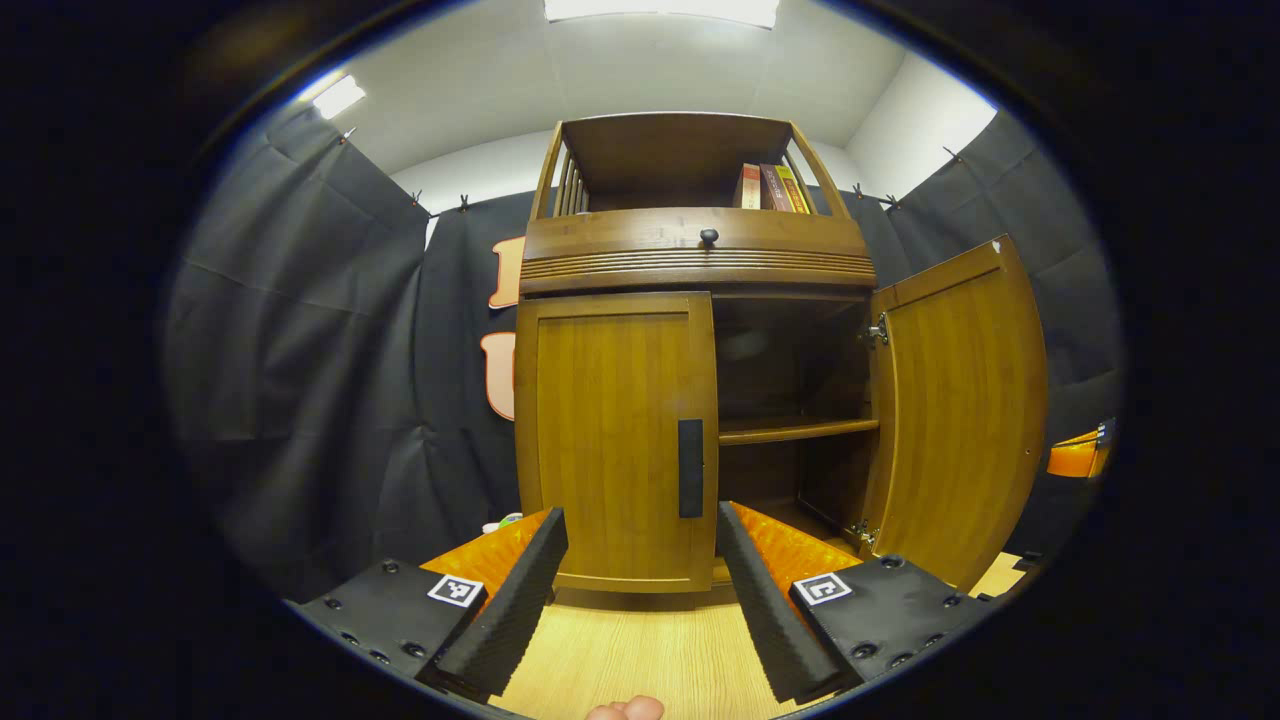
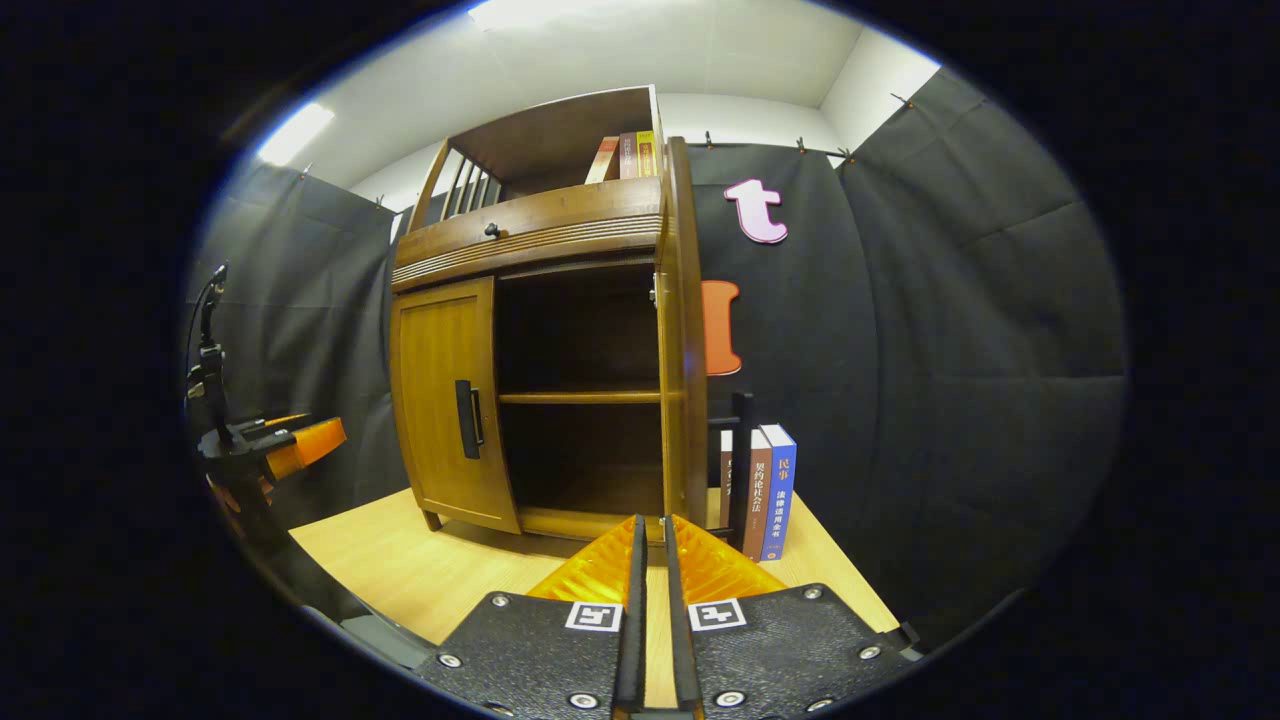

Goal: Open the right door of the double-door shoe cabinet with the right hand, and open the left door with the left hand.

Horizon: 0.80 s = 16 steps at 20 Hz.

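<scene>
The wooden shoe cabinet (image 1: 695, 260) stands on a light wood table. Its left door (image 1: 610, 440) is closed, with a black vertical handle (image 1: 690, 467) near its inner edge. The right door (image 1: 960, 410) is swung wide open, showing a dark inside with one shelf (image 1: 795, 430). My left gripper (image 1: 640, 515) is open, just in front of the left door, and the handle lies between its fingertips but farther back. In the right gripper view the right door (image 2: 685, 350) shows edge-on. My right gripper (image 2: 653, 522) is shut on nothing, low before that door's bottom edge.
Upright books (image 2: 765, 490) stand on the table right of the cabinet, behind the open door. More books (image 1: 770, 187) sit on the top shelf above a drawer knob (image 1: 709, 237). The other gripper (image 2: 300, 440) shows at the left. Black cloth walls surround the table (image 1: 650, 660).
</scene>
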Each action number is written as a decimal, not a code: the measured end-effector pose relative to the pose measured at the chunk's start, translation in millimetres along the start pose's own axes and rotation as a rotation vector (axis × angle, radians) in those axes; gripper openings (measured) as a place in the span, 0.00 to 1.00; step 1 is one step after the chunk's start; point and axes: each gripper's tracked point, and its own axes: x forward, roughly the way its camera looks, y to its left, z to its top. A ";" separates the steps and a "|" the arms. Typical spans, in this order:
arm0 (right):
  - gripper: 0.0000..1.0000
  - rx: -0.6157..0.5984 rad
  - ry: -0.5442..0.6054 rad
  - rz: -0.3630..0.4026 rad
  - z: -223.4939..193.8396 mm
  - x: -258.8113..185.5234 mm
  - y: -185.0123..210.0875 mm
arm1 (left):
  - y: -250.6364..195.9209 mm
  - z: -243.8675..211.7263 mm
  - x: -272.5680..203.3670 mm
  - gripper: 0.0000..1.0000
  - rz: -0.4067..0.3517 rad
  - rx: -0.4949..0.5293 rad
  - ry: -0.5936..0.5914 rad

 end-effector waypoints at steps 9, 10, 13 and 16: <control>0.11 -0.013 -0.006 -0.061 2.5 8.4 63.2 | 1.2 11.6 51.2 0.97 -0.052 0.004 -0.037; 0.11 -0.015 -0.006 -0.061 2.7 9.3 64.9 | -1.3 9.4 61.8 0.96 -0.062 -0.002 -0.030; 0.32 0.005 -0.004 -0.052 1.5 7.1 70.3 | -8.8 0.3 93.2 0.96 -0.097 -0.019 -0.014; 0.68 0.012 0.013 -0.060 -4.0 1.0 67.7 | -21.3 -21.7 127.4 0.96 -0.140 -0.027 0.046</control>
